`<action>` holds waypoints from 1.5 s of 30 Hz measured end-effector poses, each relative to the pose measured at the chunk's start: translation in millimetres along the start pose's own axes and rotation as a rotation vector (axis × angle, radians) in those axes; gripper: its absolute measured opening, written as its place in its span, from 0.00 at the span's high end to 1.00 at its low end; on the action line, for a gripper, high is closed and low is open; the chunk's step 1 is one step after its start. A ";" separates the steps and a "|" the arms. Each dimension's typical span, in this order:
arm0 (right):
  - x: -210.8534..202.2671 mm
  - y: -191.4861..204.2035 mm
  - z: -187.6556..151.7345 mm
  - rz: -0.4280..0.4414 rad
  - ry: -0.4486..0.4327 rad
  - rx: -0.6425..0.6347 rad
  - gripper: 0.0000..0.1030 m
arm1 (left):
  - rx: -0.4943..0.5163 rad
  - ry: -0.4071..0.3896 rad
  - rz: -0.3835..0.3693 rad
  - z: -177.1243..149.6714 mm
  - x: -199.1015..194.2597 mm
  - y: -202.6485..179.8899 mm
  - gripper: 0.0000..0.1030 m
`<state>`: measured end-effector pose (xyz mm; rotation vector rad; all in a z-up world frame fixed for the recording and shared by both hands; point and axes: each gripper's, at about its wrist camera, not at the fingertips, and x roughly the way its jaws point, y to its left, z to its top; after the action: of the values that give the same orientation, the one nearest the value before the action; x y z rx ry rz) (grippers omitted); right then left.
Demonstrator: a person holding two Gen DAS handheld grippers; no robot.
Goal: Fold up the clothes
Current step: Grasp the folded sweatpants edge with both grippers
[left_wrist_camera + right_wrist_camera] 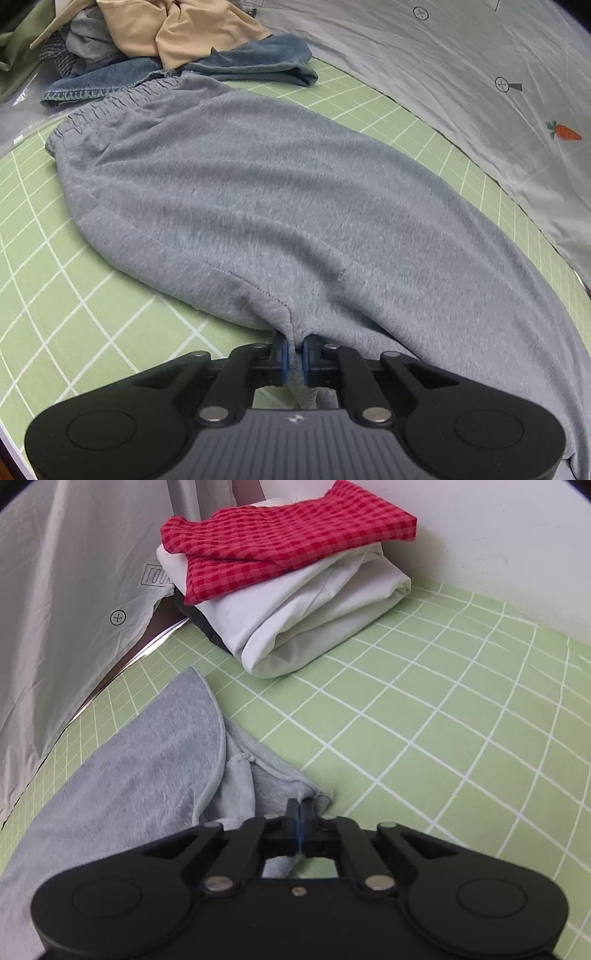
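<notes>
On green mat (74,314), grey sweatpants (258,192) lie waistband-away.

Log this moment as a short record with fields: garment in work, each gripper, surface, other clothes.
garment: grey fleece sweatpants, spread flat, elastic waistband far end
left gripper: shut on a pinch of sweatpants fabric
right gripper: shut on a sweatpants edge
surface: green grid mat
folded stack: red checked cloth on white folded cloth
unfolded pile: blue denim garment, beige garment
</notes>
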<state>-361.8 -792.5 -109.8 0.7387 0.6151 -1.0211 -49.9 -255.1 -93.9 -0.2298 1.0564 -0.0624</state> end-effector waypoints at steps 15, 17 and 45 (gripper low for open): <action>-26.3 10.7 0.5 -0.057 -0.086 -0.103 0.54 | 0.039 -0.055 -0.027 -3.9 -37.1 11.8 0.67; -30.1 18.7 -1.4 -0.020 -0.093 -0.111 0.49 | 0.036 -0.070 -0.044 -2.3 -38.6 9.2 0.65; -45.4 33.1 40.2 0.190 -0.115 -0.184 0.97 | -0.008 -0.070 -0.173 18.9 -65.0 17.1 0.95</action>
<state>-345.2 -789.4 -42.9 0.5607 0.5208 -0.8137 -66.5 -225.0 -33.1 -0.3276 0.9653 -0.2044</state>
